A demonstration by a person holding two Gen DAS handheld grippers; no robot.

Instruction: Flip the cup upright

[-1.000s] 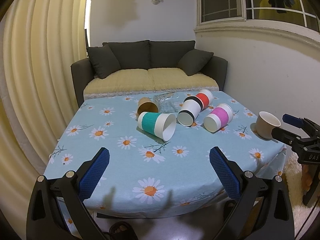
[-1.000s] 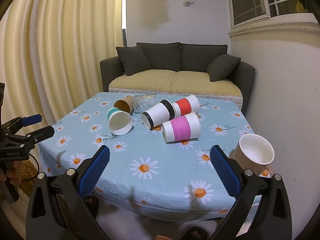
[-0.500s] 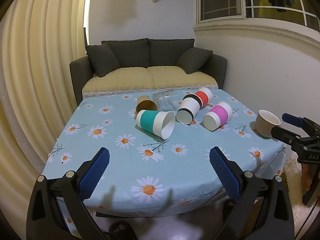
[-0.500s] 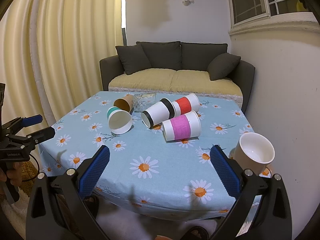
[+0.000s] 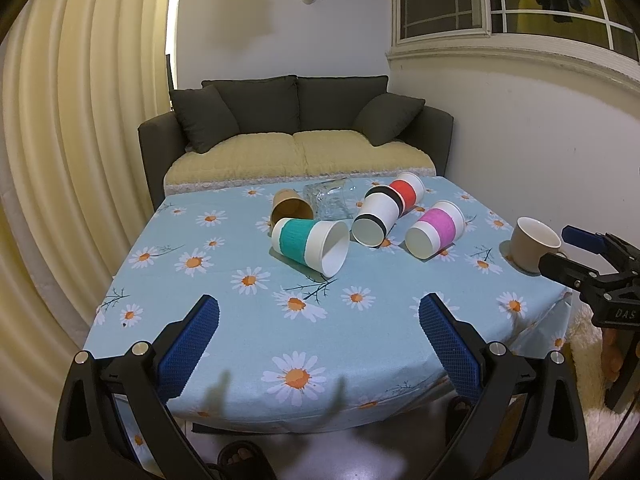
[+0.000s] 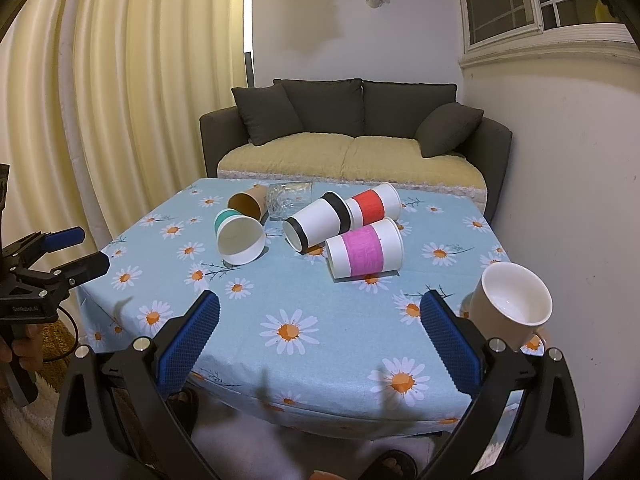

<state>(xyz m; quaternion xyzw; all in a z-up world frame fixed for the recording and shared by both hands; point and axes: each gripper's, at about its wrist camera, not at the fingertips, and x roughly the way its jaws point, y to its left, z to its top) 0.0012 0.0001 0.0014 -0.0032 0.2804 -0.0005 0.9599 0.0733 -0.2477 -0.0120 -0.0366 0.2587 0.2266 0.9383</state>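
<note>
Paper cups [image 5: 310,246] lay tipped mid-table [image 5: 240,312]; a mug [image 6: 510,306] stood upright at the right edge; both claws [image 5: 318,330] [image 6: 320,330] gaped wide, empty.

— Which colours are worn by the cups?
— White paper is banded in teal [image 5: 299,240], in black [image 5: 378,216], in red [image 5: 408,191] and in pink [image 5: 438,227]; one cup [image 5: 291,209] is plain brown, and the mug [image 5: 534,243] is cream.
— And the tablecloth [image 6: 344,320]?
— Pale blue, printed with white daisies with orange centres and thin dark twigs.
— The rest?
— A dark grey sofa [image 5: 296,128] is covered with a yellow seat throw, and the curtain [image 5: 76,128] is cream. Blue pads [image 6: 188,340] are seen on black fingers.
</note>
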